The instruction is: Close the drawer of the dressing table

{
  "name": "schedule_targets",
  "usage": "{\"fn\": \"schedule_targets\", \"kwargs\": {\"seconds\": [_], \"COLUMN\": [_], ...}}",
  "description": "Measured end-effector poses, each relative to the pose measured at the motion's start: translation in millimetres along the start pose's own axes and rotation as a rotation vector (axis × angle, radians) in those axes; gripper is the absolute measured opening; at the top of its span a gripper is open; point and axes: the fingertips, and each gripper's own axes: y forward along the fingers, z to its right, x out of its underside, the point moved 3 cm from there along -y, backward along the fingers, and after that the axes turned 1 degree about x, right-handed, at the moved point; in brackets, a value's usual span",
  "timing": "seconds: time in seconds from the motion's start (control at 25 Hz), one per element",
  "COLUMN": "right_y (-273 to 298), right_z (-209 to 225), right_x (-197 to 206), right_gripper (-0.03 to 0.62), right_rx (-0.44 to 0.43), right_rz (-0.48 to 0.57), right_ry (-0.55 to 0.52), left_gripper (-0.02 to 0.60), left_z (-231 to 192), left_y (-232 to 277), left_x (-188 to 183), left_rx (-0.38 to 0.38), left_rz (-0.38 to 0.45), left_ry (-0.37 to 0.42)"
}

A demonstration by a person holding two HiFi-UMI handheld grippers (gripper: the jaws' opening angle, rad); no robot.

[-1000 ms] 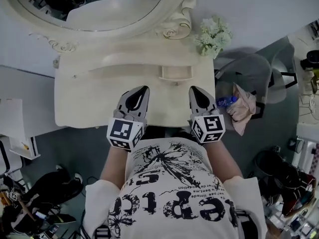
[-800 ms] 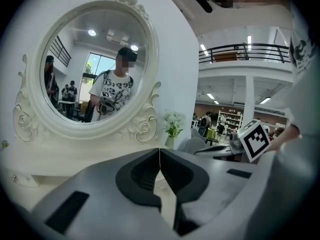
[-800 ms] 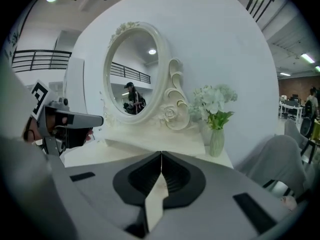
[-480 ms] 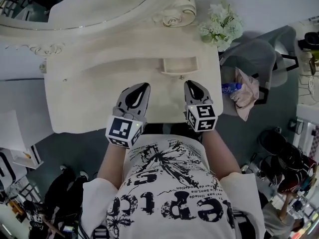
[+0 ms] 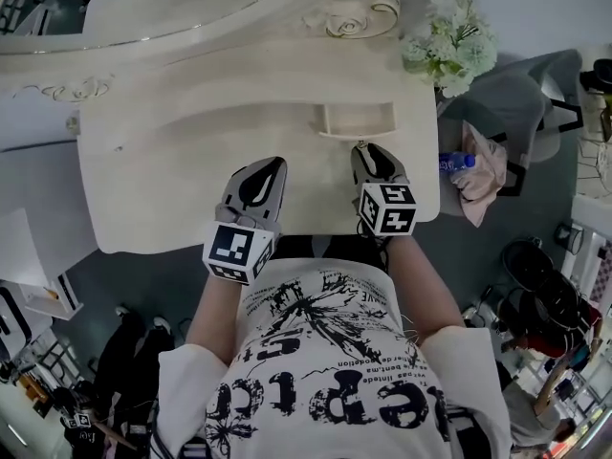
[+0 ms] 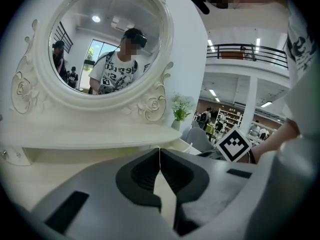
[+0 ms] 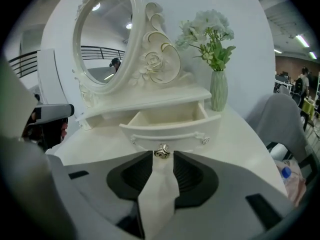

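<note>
The cream dressing table [image 5: 172, 189] has a small drawer [image 5: 356, 120] pulled out under the mirror shelf. In the right gripper view the drawer [image 7: 167, 124] stands open and empty, its front facing me with a gold knob [image 7: 161, 152]. My right gripper [image 7: 162, 157] has its tips right at that knob, and its jaws are opening, a narrow gap between them; in the head view the right gripper [image 5: 366, 153] reaches the drawer front. My left gripper [image 5: 272, 166] hovers over the tabletop to the left, shut and empty; its tips [image 6: 159, 150] meet.
A vase of white flowers [image 5: 449, 41] stands at the table's back right corner, close beside the drawer. The oval mirror [image 6: 107, 49] rises behind. A grey chair [image 5: 516, 113] with a cloth and a water bottle [image 5: 456, 163] stands right of the table.
Both grippers have sunk toward the tabletop. The right one has moved forward until its tips reach the drawer's knob. The left has stayed over the bare top.
</note>
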Motion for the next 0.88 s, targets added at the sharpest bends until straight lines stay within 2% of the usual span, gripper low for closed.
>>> {"fn": "schedule_targets", "kwargs": {"seconds": [0.4, 0.72, 0.88], "right_y": [4.0, 11.0, 20.7], "right_z": [-2.2, -3.4, -0.6], "right_x": [1.3, -10.2, -19.7], "right_gripper": [0.112, 0.109, 0.109], "right_rx": [0.033, 0.028, 0.037], "right_rz": [-0.045, -0.031, -0.030], "right_ry": [-0.005, 0.002, 0.000], "left_gripper": [0.020, 0.020, 0.020], "left_z": [-11.7, -9.5, -12.4], "left_y": [3.0, 6.1, 6.9], "left_x": [-1.1, -2.0, -5.2], "left_rx": [-0.001, 0.022, 0.009], "left_rz": [-0.008, -0.016, -0.013], "left_ry": [-0.002, -0.026, -0.026]}}
